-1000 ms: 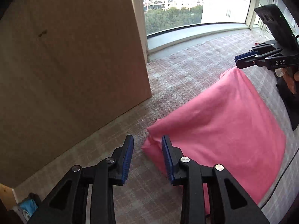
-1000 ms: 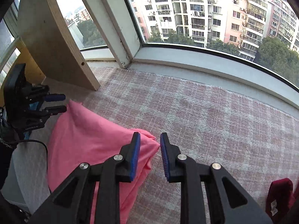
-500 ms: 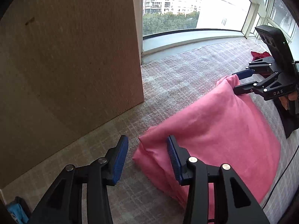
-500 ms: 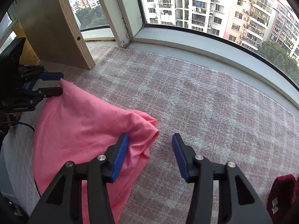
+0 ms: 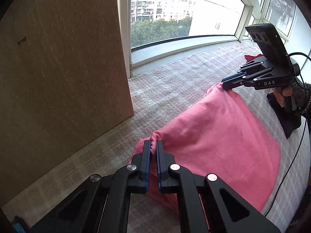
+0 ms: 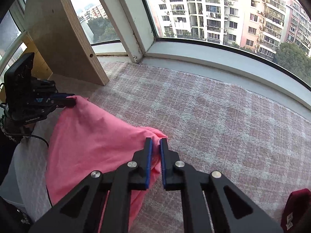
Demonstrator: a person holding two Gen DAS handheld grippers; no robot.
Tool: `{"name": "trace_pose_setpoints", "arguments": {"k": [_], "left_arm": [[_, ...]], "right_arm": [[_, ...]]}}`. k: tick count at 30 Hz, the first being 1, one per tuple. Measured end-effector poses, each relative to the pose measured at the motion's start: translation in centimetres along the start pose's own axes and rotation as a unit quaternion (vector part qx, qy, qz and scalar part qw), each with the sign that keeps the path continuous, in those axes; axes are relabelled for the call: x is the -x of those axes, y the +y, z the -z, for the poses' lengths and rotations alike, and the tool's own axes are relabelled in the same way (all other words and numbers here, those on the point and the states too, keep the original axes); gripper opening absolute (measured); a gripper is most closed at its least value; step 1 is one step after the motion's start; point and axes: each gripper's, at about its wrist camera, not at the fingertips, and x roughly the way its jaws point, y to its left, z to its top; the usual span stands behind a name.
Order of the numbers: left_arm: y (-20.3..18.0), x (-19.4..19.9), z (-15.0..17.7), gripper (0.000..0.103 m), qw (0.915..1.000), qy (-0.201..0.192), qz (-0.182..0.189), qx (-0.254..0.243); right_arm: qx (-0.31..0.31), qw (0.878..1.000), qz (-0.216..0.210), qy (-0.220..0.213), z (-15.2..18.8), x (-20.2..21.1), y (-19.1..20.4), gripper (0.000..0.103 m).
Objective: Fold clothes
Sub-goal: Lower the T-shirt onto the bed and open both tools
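Left claw is nearly closed, blue pads w/ only a thin gap, pinching a bunched corner of the pink cloth. Right claw is the same: fingers close together, clamped on another corner of that cloth, fabric pinched between the pads.

From the left wrist view the right claw shows at the far corner, tips biting the cloth edge, a hand on its grip. From the right wrist view the left claw shows at far left, tips on its corner too.

Cloth hangs stretched btwn the two claws, top edge raised, rest draping down onto the plaid-covered surface by the window sill. Wooden panel stands to the left, apart from the cloth. Dark red garment lies at the lower right, well apart; its red edge peeks behind the right claw.
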Motion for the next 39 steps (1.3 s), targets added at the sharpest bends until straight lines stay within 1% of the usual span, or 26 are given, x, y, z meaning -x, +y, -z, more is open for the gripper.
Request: {"name": "trace_pose_setpoints", "arguments": {"k": [5, 8, 9, 10, 11, 13, 14, 16, 17, 18, 20, 21, 22, 23, 25, 26, 28, 29, 30, 32, 34, 35, 36, 37, 38, 39], "left_arm": [[0.0, 1.3, 0.2, 0.004, 0.9999, -0.004, -0.011, -0.004], [1.1, 1.6, 0.3, 0.004, 0.9996, -0.003, -0.026, 0.014], [1.5, 1.3, 0.4, 0.005, 0.9995, 0.002, -0.020, 0.024], [1.9, 0.9, 0.4, 0.007, 0.9993, 0.010, -0.019, 0.030], [2.1, 0.3, 0.3, 0.011, 0.9989, 0.015, -0.031, 0.031], [2.5, 0.0, 0.1, 0.011, 0.9980, 0.018, -0.052, 0.031], [2.7, 0.6, 0.1, 0.015, 0.9979, 0.009, -0.054, 0.035], [3.1, 1.9, 0.1, 0.021, 0.9974, -0.008, -0.058, 0.043], [3.0, 2.5, 0.2, 0.021, 0.9978, -0.014, -0.047, 0.045], [2.6, 2.7, 0.3, 0.021, 0.9986, -0.018, -0.030, 0.039], [1.6, 2.5, 0.4, 0.022, 0.9995, -0.020, 0.011, 0.022], [1.0, 1.6, 0.3, 0.023, 0.9995, -0.013, 0.025, 0.014], [0.8, 0.5, 0.4, 0.030, 0.9994, -0.002, 0.032, 0.013], [0.9, -1.0, 0.6, 0.031, 0.9994, 0.018, 0.024, 0.016], [1.2, -2.0, 1.2, 0.033, 0.9984, 0.045, -0.023, 0.025], [1.4, -1.1, 1.2, 0.032, 0.9985, 0.034, -0.024, 0.034], [1.8, 1.0, 1.3, 0.031, 0.9983, 0.009, -0.024, 0.052], [1.4, 2.5, 1.5, 0.032, 0.9983, 0.001, -0.034, 0.048], [0.6, 3.4, 2.1, 0.032, 0.9987, -0.002, -0.027, 0.044], [-1.2, 5.2, 3.3, 0.035, 0.9993, -0.006, -0.012, 0.036], [-2.9, 6.9, 4.4, 0.041, 0.9995, -0.011, 0.003, 0.028], [-4.0, 7.1, 5.3, 0.042, 0.9993, -0.009, 0.022, 0.030], [-4.9, 6.7, 6.4, 0.043, 0.9986, -0.002, 0.043, 0.032], [-5.6, 6.0, 7.3, 0.045, 0.9981, 0.011, 0.051, 0.034], [-6.1, 5.1, 8.1, 0.045, 0.9980, 0.030, 0.041, 0.037], [-6.6, 5.0, 8.4, 0.043, 0.9980, 0.040, 0.029, 0.039]], "right_arm": [[0.008, 1.000, -0.006, -0.006, -0.9, 0.6, 0.6, 0.007], [0.016, 1.000, 0.002, -0.005, -1.9, -0.3, 0.6, 0.007], [0.023, 1.000, 0.018, 0.012, -2.1, -1.2, 0.6, 0.007], [0.027, 0.999, 0.037, 0.027, -2.1, -1.8, 0.5, 0.007], [0.027, 0.998, 0.047, 0.033, -2.0, -2.1, 0.4, 0.007], [0.013, 0.998, 0.050, 0.020, -1.7, -1.2, 0.2, 0.008], [0.007, 0.998, 0.054, 0.009, -1.6, -0.4, 0.2, 0.009], [0.017, 0.998, 0.064, -0.016, -1.0, 1.3, 1.2, 0.016], [0.023, 0.997, 0.066, -0.027, -0.8, 2.1, 1.8, 0.017], [0.037, 0.997, 0.054, -0.030, -0.7, 2.4, 2.9, 0.020], [0.064, 0.997, 0.033, -0.020, -0.5, 1.9, 4.7, 0.024], [0.079, 0.996, 0.026, -0.012, -0.3, 1.3, 5.6, 0.030], [0.095, 0.995, 0.025, -0.002, -0.1, 0.7, 6.4, 0.033], [0.110, 0.993, 0.049, 0.010, 0.1, -0.3, 6.6, 0.033], [0.095, 0.992, 0.074, 0.026, 0.1, -1.2, 5.5, 0.034], [0.083, 0.993, 0.083, 0.031, 0.1, -1.3, 4.9, 0.034], [0.050, 0.996, 0.080, 0.009, 0.1, 1.0, 4.4, 0.034], [0.046, 0.996, 0.075, -0.004, 0.4, 2.3, 4.6, 0.034], [0.042, 0.997, 0.070, -0.015, 0.9, 3.5, 5.0, 0.034], [0.035, 0.999, 0.036, -0.018, 2.6, 4.8, 6.6, 0.034], [0.042, 0.999, 0.007, -0.009, 4.9, 4.9, 8.8, 0.034], [0.048, 0.999, -0.001, 0.005, 6.0, 4.3, 9.7, 0.034], [0.054, 0.998, -0.006, 0.020, 7.1, 3.6, 10.5, 0.034], [0.055, 0.998, 0.001, 0.041, 8.1, 2.6, 10.9, 0.034], [0.045, 0.997, 0.003, 0.056, 8.9, 2.0, 10.7, 0.034], [0.018, 0.999, -0.014, 0.042, 9.2, 2.9, 10.0, 0.035]]}}
